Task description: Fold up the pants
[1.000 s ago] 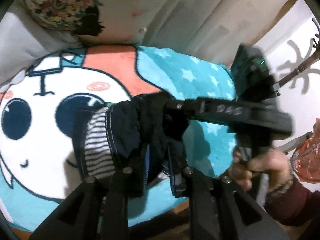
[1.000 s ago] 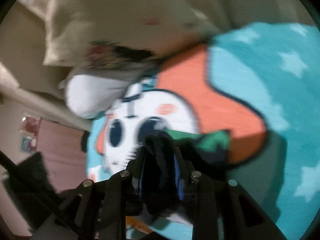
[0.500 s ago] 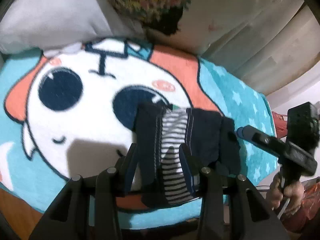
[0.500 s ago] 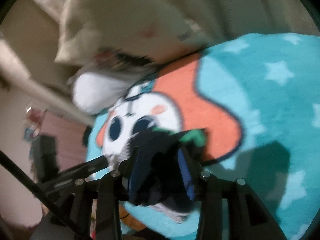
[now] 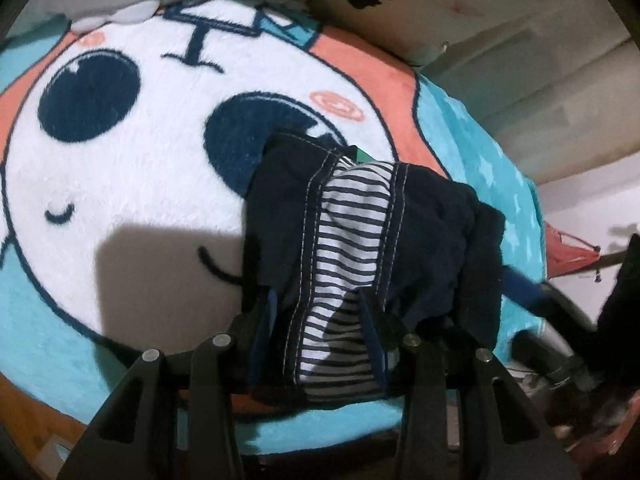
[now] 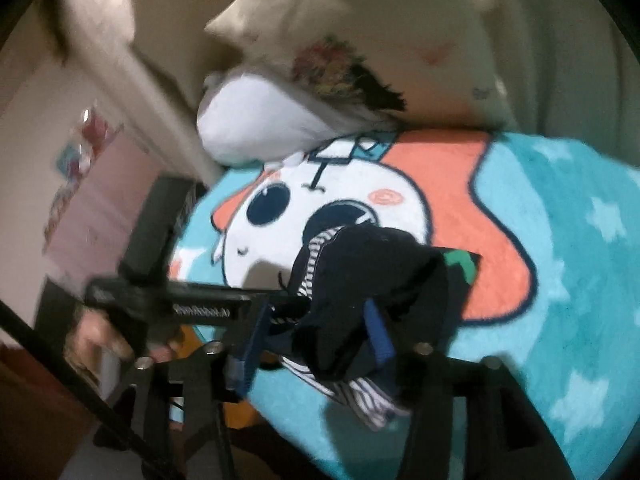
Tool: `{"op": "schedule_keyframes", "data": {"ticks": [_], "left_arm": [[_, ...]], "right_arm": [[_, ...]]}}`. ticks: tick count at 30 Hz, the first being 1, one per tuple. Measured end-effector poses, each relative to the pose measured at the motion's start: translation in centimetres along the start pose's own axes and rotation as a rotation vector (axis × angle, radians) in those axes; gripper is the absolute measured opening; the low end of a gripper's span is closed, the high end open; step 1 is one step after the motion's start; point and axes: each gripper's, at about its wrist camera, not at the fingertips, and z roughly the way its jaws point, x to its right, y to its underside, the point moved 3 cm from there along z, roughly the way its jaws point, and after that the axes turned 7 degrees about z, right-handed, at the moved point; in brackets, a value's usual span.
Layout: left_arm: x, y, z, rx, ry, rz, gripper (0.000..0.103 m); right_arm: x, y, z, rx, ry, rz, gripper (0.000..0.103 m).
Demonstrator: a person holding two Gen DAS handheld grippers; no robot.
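At the near edge of the cartoon-face blanket (image 5: 132, 184), toward 5 o'clock of the printed face, the small dark pants (image 5: 360, 240) lie bunched with the striped lining (image 5: 352, 236) turned outward. The left gripper (image 5: 320, 312) has its blue-padded fingers (image 5: 370, 332) spread, with the striped cloth lying loosely between them rather than pinched; a second ago they were drawn close on the fabric. The right gripper (image 6: 316, 332) shows the same widening, its fingers (image 6: 378, 330) parted around the dark bundle, which sags between them and hangs at 6 o'clock. In the right wrist view the left gripper's body (image 6: 180, 304) and the left hand (image 6: 96, 344) have come into sight at 9 o'clock. The pants now rest lower on the blanket than before. A white pillow (image 6: 256, 128) and a floral cushion (image 6: 360, 32) sit at 12 o'clock
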Motion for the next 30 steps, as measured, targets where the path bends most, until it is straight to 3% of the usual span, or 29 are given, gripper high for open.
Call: {"op": "schedule_keyframes", "data": {"ticks": [2,4,5,7,9,10,11,14,17,18,22,25,29,30], "left_arm": [[0.2,0.1,0.0,0.002,-0.005,-0.002,0.040],[0.5,0.3,-0.1,0.006,-0.020,0.008,0.040],[0.5,0.3,-0.1,0.008,-0.026,0.011,0.040],[0.5,0.5,-0.1,0.010,-0.032,0.011,0.041],[0.5,0.4,-0.4,0.008,-0.029,0.004,0.042],[0.6,0.3,-0.8,0.008,-0.020,0.000,0.042],[0.7,0.1,-1.4,0.022,0.000,-0.006,0.042],[-0.1,-0.3,-4.2,0.097,0.039,-0.031,0.042],[-1.7,-1.1,-5.2,0.135,0.020,-0.074,0.055],[-2.3,-1.4,-5.1,0.134,0.010,-0.089,0.055],[-3.0,-2.4,-2.6,0.076,0.088,-0.095,0.061],[-1.9,-3.1,0.3,0.012,0.163,-0.030,0.065],[-0.1,-3.2,2.3,-0.008,0.163,0.062,0.071],[0.3,-3.3,2.4,-0.014,0.156,0.087,0.069]], "right_arm": [[0.5,0.3,2.1,-0.049,0.028,0.001,0.064],[0.8,1.3,2.9,-0.095,-0.026,0.039,0.058],[0.5,1.8,2.7,-0.113,-0.075,0.048,0.049],[0.0,3.2,2.3,-0.159,-0.139,0.043,0.046],[0.4,4.5,2.2,-0.196,-0.117,0.037,0.041],[1.3,5.1,2.0,-0.212,-0.065,0.052,0.041],[2.2,5.6,1.6,-0.207,-0.035,0.078,0.040],[4.3,5.1,-1.0,-0.126,-0.083,0.195,0.040],[5.9,3.9,-2.8,-0.017,-0.070,0.268,0.078],[6.5,3.6,-2.9,0.007,-0.073,0.293,0.082],[8.4,2.5,-1.2,0.005,-0.117,0.421,0.083],[8.8,1.7,0.7,-0.011,-0.097,0.476,0.084],[9.0,1.6,3.1,-0.025,-0.096,0.563,0.084],[9.1,1.7,3.4,-0.024,-0.097,0.575,0.078]]}}
